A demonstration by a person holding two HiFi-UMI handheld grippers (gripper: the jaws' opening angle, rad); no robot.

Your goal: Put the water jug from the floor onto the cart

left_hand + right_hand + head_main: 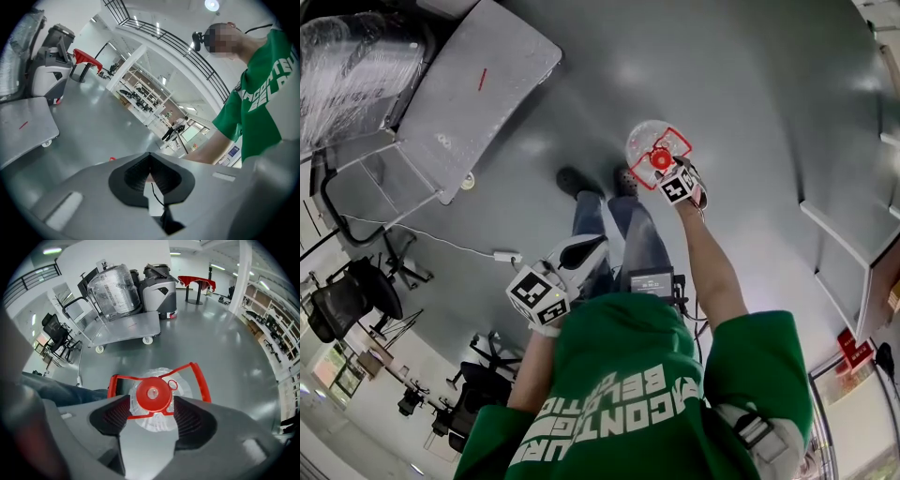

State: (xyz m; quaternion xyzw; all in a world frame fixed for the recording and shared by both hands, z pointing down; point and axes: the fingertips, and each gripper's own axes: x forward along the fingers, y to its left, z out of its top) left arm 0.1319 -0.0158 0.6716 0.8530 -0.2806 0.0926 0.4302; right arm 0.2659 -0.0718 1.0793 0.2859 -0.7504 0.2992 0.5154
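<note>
A clear water jug point(645, 142) with a red cap point(152, 398) and a red carrying frame point(199, 378) stands upright on the grey floor, just ahead of the person's shoes. My right gripper point(151, 405) points steeply down over it and is open. The cap shows between its dark pads point(112, 416), which do not press on it. In the head view the right gripper point(664, 171) is at the jug's near edge. My left gripper point(598, 247) hangs by the person's legs, shut and empty point(150, 157). The flat grey cart point(478, 84) point(126, 326) stands further off to the left.
A large plastic-wrapped bundle point(112, 289) fills the cart's handle end. A floor-cleaning machine point(159, 291) and a red-covered table point(197, 284) stand behind it. Office chairs point(356, 295) and a cable with a power strip point(504, 256) lie left; shelving point(853, 244) lines the right.
</note>
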